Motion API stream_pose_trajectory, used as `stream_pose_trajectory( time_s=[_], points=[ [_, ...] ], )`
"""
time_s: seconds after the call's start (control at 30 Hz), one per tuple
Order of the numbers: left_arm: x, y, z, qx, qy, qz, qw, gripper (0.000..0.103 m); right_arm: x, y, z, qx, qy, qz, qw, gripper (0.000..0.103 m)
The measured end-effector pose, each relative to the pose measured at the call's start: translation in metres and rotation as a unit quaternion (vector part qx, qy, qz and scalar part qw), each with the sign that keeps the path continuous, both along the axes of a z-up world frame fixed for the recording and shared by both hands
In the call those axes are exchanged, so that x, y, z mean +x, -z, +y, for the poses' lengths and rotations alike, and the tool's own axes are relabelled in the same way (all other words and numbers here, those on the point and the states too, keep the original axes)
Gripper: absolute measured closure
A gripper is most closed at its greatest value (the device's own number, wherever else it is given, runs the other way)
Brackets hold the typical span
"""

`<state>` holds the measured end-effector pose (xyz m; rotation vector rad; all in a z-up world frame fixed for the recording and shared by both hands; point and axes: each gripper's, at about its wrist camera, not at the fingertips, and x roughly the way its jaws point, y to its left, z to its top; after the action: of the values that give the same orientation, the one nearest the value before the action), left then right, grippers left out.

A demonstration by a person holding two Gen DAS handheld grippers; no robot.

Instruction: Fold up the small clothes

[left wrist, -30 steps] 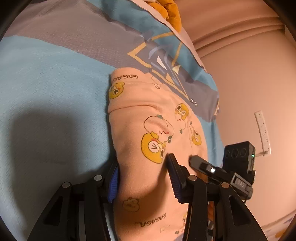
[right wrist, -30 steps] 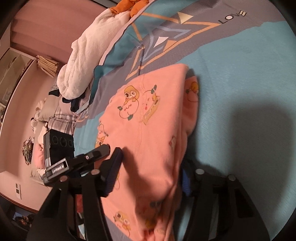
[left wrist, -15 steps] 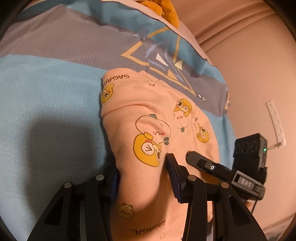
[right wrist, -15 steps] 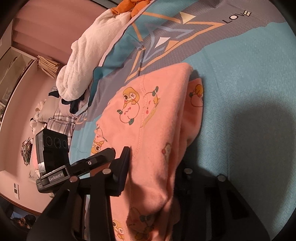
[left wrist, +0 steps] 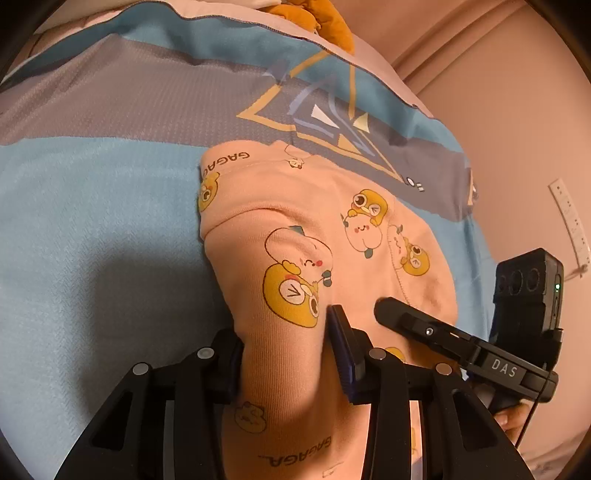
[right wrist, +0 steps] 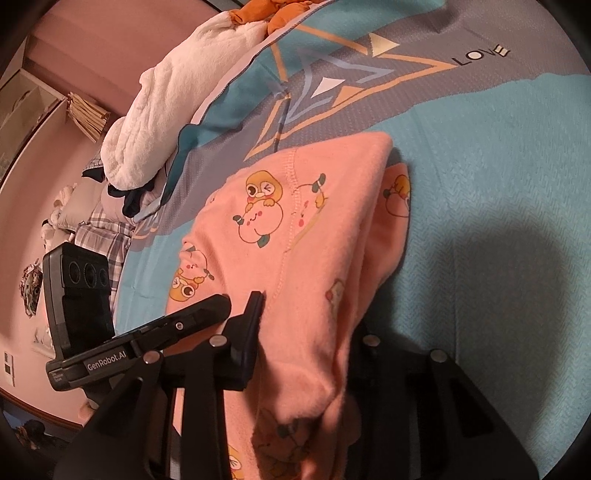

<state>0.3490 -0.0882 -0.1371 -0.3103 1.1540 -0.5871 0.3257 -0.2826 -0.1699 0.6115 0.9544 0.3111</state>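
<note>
A small pink garment (left wrist: 306, 229) printed with yellow cartoon chicks and "GAGAGA" lettering lies partly folded on the blue and grey bedspread (left wrist: 92, 206). My left gripper (left wrist: 284, 347) is shut on its near edge, with the cloth bunched between the blue pads. In the right wrist view the same garment (right wrist: 295, 236) shows a doubled fold along its right side. My right gripper (right wrist: 306, 332) is shut on the garment's near edge; the right finger is hidden behind the cloth. Each gripper shows in the other's view, the right one (left wrist: 461, 339) and the left one (right wrist: 140, 339).
A white fluffy blanket (right wrist: 159, 110) and an orange plush toy (right wrist: 273, 14) lie at the head of the bed. Plaid bedding (right wrist: 99, 236) is piled at the left. The bed edge and a pink wall (left wrist: 517, 122) are to the right of the garment.
Both grippers have pulled the held near edge of the garment upward and forward over the rest, bunching more cloth between the jaws. The far part stays flat.
</note>
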Motion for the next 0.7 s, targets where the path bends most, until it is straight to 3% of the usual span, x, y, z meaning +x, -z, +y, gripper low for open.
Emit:
stream_pose_trajectory(
  time_s=[0.7],
  points=[
    [-0.004, -0.004, -0.013, 0.048, 0.002, -0.031, 0.9984, 0.064, -0.006, -0.004, 0.013, -0.046, 0.004, -0.015, 0.999, 0.073]
  ],
)
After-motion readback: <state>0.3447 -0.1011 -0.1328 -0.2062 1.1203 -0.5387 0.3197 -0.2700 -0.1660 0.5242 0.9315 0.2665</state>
